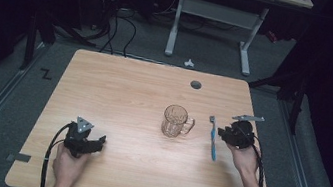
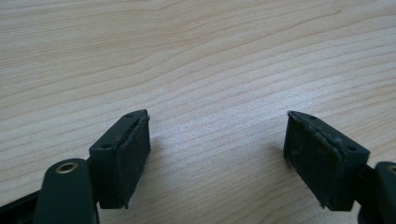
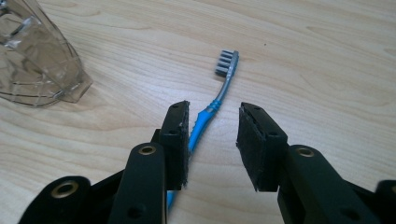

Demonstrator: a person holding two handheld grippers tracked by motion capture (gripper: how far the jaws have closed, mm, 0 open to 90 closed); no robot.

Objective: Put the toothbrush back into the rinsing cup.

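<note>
**Blue toothbrush between parted jaws**

The toothbrush [image 3: 205,119] has a slim blue handle, grey neck and grey bristles; it lies flat on the pale wood-grain table [image 1: 129,92], right of a faceted clear glass mug [image 1: 175,121]. The right gripper [image 3: 212,140] straddles its handle, jaws narrowly apart (felt-like black pads). The left gripper [image 2: 217,154] gapes wide over bare wood.

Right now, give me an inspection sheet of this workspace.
Surface: wooden table, bare grain, one round grommet hole.
Job's things: blue toothbrush lying flat; glass mug upright beside it.
Clutter: nothing seen.
Grippers: right hand-held gripper open, jaws either side of the toothbrush handle; left hand-held gripper open over bare wood.
Cables: black cable trails from the left one.
Surroundings: dark room, white desk frame behind.
</note>
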